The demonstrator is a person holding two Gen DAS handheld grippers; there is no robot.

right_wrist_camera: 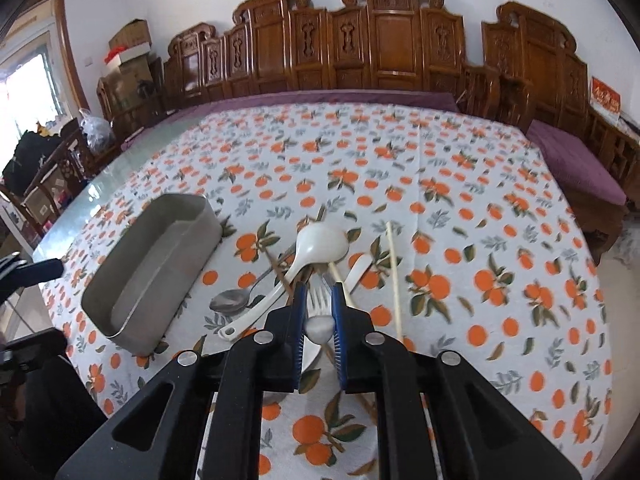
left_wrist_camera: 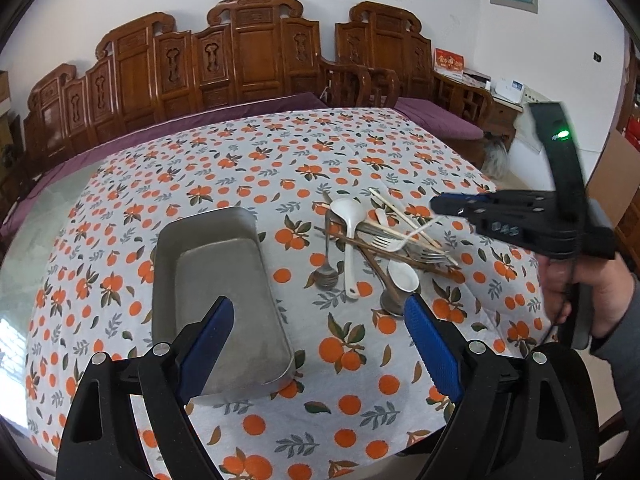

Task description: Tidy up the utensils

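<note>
Right wrist — right tool (right_wrist_camera: pixel 319 300) nearly closed above utensil pile (right_wrist_camera: pixel 316 264) | tray (right_wrist_camera: pixel 120 320) left

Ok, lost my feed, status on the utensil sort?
Left claw open, by the tray. Right claw narrowed above utensil pile, grip unclear. Tray empty, nothing blocking.

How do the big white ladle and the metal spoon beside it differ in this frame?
The white ladle is white with a broad, deep bowl; the metal spoon is grey steel with a smaller, shallow bowl. The ladle's bowl points toward the far side of the table, while the spoon's bowl points toward the near edge. Both lie side by side on the orange-print tablecloth, outside the metal tray.
</note>
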